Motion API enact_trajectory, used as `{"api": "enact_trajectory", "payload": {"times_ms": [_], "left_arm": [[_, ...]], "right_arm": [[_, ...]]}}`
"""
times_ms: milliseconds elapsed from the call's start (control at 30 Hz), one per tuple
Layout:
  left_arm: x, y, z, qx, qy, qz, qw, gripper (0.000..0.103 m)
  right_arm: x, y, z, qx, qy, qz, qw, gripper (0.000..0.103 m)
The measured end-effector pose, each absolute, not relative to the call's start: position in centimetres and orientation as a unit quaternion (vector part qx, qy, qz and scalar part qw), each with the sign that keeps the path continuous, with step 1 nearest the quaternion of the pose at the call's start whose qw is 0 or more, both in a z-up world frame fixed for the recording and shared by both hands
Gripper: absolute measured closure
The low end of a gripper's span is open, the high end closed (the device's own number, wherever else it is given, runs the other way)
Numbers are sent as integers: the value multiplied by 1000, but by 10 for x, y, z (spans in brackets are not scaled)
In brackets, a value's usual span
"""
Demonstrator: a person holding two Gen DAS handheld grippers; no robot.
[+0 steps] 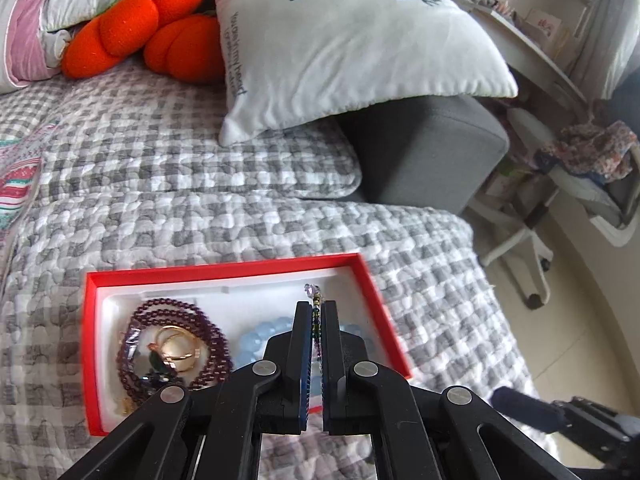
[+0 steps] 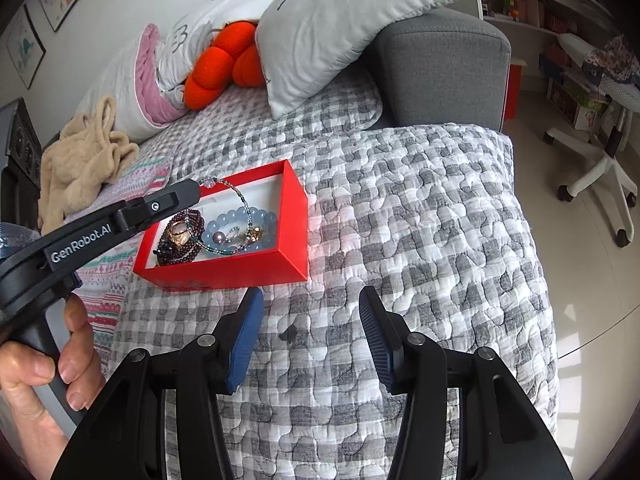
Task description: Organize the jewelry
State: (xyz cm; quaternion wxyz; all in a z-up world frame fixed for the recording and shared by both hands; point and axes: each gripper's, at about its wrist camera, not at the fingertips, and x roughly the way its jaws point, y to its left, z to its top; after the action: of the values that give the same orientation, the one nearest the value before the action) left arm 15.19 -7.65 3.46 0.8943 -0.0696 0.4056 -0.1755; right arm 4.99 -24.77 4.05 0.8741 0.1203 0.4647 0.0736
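L tongs (image 1: 316,312) pinching thin beaded strand (image 2: 236,196), dangling over red box (image 2: 296,216); light, limp, snag-prone, grip near clasp end. R tongs (image 2: 311,300) spread, nothing held, box just ahead-left

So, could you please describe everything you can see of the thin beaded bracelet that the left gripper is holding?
The thin beaded bracelet is a slim loop strung with tiny dark green and multicoloured beads, ending in a pale purple faceted bead. The left gripper pinches it near that end, so it arcs down into the red box, where its lower part lies on the light blue bracelet and beside the dark purple beads.
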Motion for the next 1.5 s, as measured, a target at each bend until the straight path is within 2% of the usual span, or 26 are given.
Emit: {"api": "enact_trajectory", "payload": {"times_ms": [267, 300, 333, 367, 433, 500, 667, 733, 800, 867, 1000, 1333, 1500], "left_arm": [[158, -71, 20, -19, 421, -134, 897, 103], [157, -71, 20, -15, 421, -129, 898, 98], [155, -69, 20, -13, 420, -123, 899, 87], [152, -68, 22, -13, 419, -122, 900, 81], [145, -63, 27, -14, 411, -116, 904, 52], [135, -58, 33, -11, 404, -108, 908, 46], [100, -40, 38, 0, 400, -43, 916, 25], [81, -31, 35, 4, 402, -22, 915, 16], [66, -23, 29, 6, 414, 0, 910, 11], [51, -16, 23, 6, 423, 29, 906, 1], [27, -3, 12, 0, 432, 51, 900, 0], [5, 17, -7, -39, 451, 56, 890, 0], [-3, 15, 1, -23, 433, 51, 900, 0]], "right_arm": [[52, -243, 43, 120, 464, 76, 874, 50], [53, -242, 43, 120, 465, 76, 874, 50], [53, -241, 43, 120, 465, 77, 874, 50], [53, -241, 42, 119, 466, 75, 874, 50], [55, -239, 40, 111, 469, 71, 873, 49], [56, -241, 37, 107, 474, 63, 872, 41], [55, -243, 38, 101, 475, 56, 872, 39], [52, -241, 38, 90, 475, 52, 874, 31], [49, -237, 38, 78, 476, 53, 875, 19], [43, -231, 39, 63, 474, 55, 876, 17], [27, -217, 39, 22, 465, 62, 883, 3], [4, -203, 30, -19, 454, 37, 890, 1], [0, -188, 26, -35, 457, 41, 888, 1]]}}
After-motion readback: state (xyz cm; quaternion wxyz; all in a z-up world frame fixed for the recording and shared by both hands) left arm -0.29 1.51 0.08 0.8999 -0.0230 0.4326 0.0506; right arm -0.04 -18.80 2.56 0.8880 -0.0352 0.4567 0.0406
